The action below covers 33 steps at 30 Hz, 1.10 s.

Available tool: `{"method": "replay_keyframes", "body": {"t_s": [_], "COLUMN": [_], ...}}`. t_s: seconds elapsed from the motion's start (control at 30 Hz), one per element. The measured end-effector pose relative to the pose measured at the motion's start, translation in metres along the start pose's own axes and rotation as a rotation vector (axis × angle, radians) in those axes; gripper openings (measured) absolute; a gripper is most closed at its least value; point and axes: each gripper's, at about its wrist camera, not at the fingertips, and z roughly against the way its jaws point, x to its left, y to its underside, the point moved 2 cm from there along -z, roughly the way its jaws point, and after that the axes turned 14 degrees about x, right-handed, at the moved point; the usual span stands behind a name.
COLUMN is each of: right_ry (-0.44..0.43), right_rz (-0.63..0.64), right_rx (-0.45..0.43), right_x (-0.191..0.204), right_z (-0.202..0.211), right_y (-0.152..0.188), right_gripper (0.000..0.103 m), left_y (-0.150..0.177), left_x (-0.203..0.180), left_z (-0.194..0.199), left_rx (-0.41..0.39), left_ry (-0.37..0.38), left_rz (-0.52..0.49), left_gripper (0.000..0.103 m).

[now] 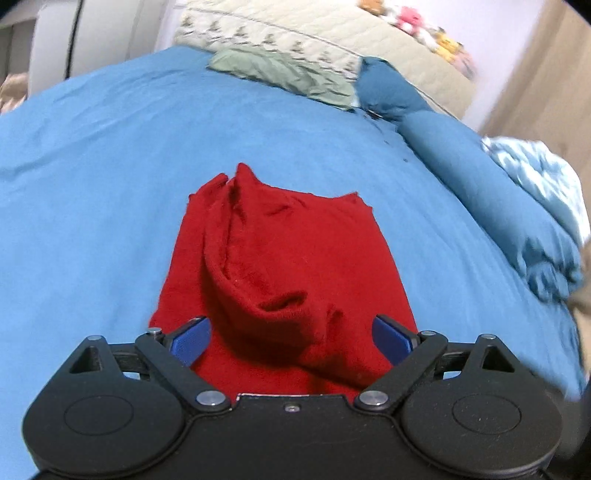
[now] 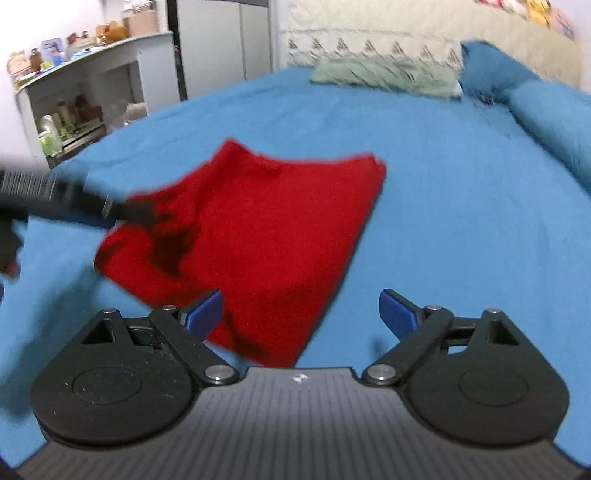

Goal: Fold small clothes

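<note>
A plain deep-red knit garment (image 1: 280, 266) lies ahead of the black left gripper (image 1: 291, 336) with its blue pads (image 1: 190, 338). Beneath it the bedsheet (image 1: 92, 166) is plain sky blue. Farther ahead, a sage-green cloth (image 1: 280, 74) lies before a cream quilt (image 1: 295, 33) with a dark triangular motif.

A blue bedsheet (image 1: 92, 155) is spread over the bed. Toward its far edge a green pillow (image 1: 280, 74) is laid, backed by a cream quilted headboard (image 1: 332, 33) topped with soft toys (image 1: 410, 20) (blurred). A rolled blue duvet (image 1: 480, 177) is seen along the right edge. Beyond the left edge, a cluttered white shelf unit (image 2: 92, 85) is seen.
</note>
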Motion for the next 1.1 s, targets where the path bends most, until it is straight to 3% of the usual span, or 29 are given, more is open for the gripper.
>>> {"method": "replay_keyframes", "body": {"t_s": [0.1,0.2,0.23,0.3,0.37,0.47,0.57,0.67,0.77,0.87,1.0,1.1], "right_ry": [0.02,0.035,0.032,0.029,0.031,0.051,0.082,0.086,0.092,0.085,0.082,0.078], "right_rz": [-0.014,-0.049,-0.068,-0.098,-0.114,-0.112,-0.127,-0.143,-0.126,-0.125,-0.124,-0.118], "right_rx": [-0.004,-0.011,-0.014,-0.013,-0.007,0.003,0.001,0.005,0.009,0.011,0.013,0.011], "right_x": [0.009,0.01,0.007,0.004,0.0,-0.001,-0.008,-0.011,-0.01,-0.011,-0.011,-0.01], "right_z": [-0.01,-0.022,-0.022,-0.025,-0.028,-0.031,-0.034,-0.033,-0.033,-0.033,-0.034,-0.035], "right_y": [0.018,0.017,0.02,0.023,0.023,0.026,0.031,0.033,0.032,0.032,0.032,0.03], "right_gripper": [0.103,0.103,0.103,0.103,0.103,0.103,0.103,0.103,0.103,0.103,0.103,0.103], "left_y": [-0.005,-0.009,-0.01,-0.011,-0.011,-0.009,-0.004,0.003,0.007,0.005,-0.01,-0.022], "left_x": [0.004,0.01,0.013,0.023,0.033,0.047,0.062,0.064,0.055,0.049,0.053,0.049], "left_z": [-0.009,-0.021,-0.025,-0.029,-0.029,-0.021,-0.015,-0.016,-0.012,-0.011,-0.015,-0.028], "left_rx": [0.015,0.039,0.05,0.067,0.074,0.072,0.077,0.127,0.127,0.106,0.065,0.116], "left_ry": [0.021,0.016,0.017,0.035,0.048,0.023,0.005,0.03,0.068,0.061,0.057,0.068], "left_rz": [0.074,0.119,0.135,0.174,0.2,0.224,0.237,0.178,0.095,0.068,0.109,0.08], "left_gripper": [0.092,0.073,0.06,0.053,0.036,0.028,0.028,0.029,0.045,0.047,0.049,0.047]}}
